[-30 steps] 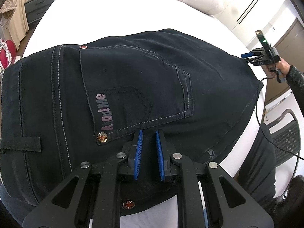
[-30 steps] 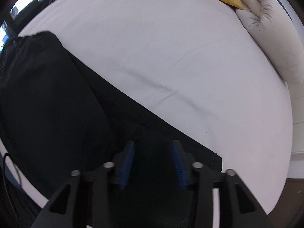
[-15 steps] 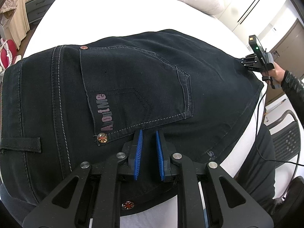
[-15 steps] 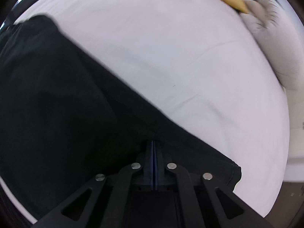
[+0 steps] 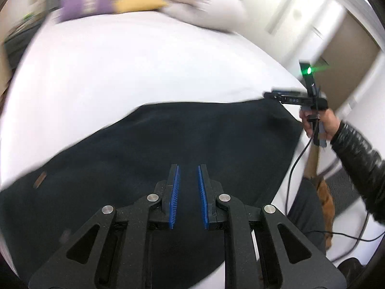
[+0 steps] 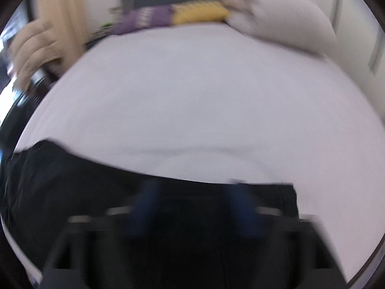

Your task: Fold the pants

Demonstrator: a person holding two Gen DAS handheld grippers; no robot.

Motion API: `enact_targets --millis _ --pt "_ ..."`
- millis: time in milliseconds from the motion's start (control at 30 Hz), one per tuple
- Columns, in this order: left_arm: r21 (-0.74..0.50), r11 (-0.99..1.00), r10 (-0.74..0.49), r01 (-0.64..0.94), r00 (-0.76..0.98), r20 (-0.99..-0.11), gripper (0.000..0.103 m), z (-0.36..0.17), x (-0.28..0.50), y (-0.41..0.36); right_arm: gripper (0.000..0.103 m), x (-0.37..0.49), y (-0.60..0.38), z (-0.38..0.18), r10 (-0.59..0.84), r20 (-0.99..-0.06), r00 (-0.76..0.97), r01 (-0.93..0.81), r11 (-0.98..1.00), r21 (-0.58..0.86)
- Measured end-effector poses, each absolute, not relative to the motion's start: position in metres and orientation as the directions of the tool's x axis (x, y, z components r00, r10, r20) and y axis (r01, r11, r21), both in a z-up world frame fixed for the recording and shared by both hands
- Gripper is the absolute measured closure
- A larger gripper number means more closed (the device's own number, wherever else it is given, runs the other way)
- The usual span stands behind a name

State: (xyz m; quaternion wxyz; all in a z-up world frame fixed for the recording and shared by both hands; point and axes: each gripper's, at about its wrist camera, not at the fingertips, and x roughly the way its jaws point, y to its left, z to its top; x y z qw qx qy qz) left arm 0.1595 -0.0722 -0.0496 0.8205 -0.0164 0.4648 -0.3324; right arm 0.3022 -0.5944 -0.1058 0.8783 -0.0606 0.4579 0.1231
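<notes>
Black pants (image 5: 192, 139) lie folded on the white bed (image 5: 144, 67), blurred in both views. My left gripper (image 5: 188, 183) hangs above the near part of the pants, shut to a narrow slit with nothing between its blue pads (image 5: 175, 192). In the right wrist view the pants (image 6: 96, 192) fill the lower frame. My right gripper (image 6: 193, 204) is smeared by motion; its jaws are opening wide over the cloth's far edge, and the pads press on nothing. From the left wrist view, the right gripper (image 5: 268, 94) sits at the far right corner of the pants, held by a hand (image 5: 320, 122).
Purple, yellow and cream pillows (image 5: 197, 7) line the head of the bed. A person's dark sleeve (image 5: 361, 154) and a trailing cable (image 5: 292, 168) are at the right edge of the bed. White cupboards and a wooden door stand behind.
The left gripper rose and swung away, so the pocket and logo are out of view. The right gripper closed fully half a second ago, then opened wide, and its view rolled to level.
</notes>
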Motion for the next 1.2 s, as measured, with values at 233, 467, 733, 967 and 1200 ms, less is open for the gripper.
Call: enact_targets --millis 233,467,733,967,1200 --pt "-0.259 0.564 -0.559 0.784 0.132 -0.819 0.088 -0.053 0.227 -0.218 0.049 0.257 -0.593 -0.086 0.435 -0.755 0.49 -0.21 0.9 0.382" --pt "-0.125 0.457 -0.453 0.881 0.11 -0.884 0.088 -0.071 0.271 -0.28 0.049 0.262 -0.581 -0.107 0.324 -0.82 0.471 -0.366 0.918 0.152" --pt "-0.209 0.603 -0.506 0.769 0.167 -0.846 0.088 -0.106 0.251 -0.225 0.058 0.325 -0.56 -0.149 0.197 -0.934 0.297 -0.554 0.833 0.0" --pt "-0.249 0.691 -0.552 0.679 0.274 -0.787 0.088 -0.12 0.235 -0.179 0.099 0.323 -0.545 -0.164 0.126 -0.915 0.383 -0.445 0.893 -0.063" --pt "-0.271 0.805 -0.527 0.527 0.427 -0.735 0.088 -0.117 0.239 -0.141 0.103 0.303 -0.595 -0.168 -0.072 -0.821 0.566 0.132 0.991 0.005"
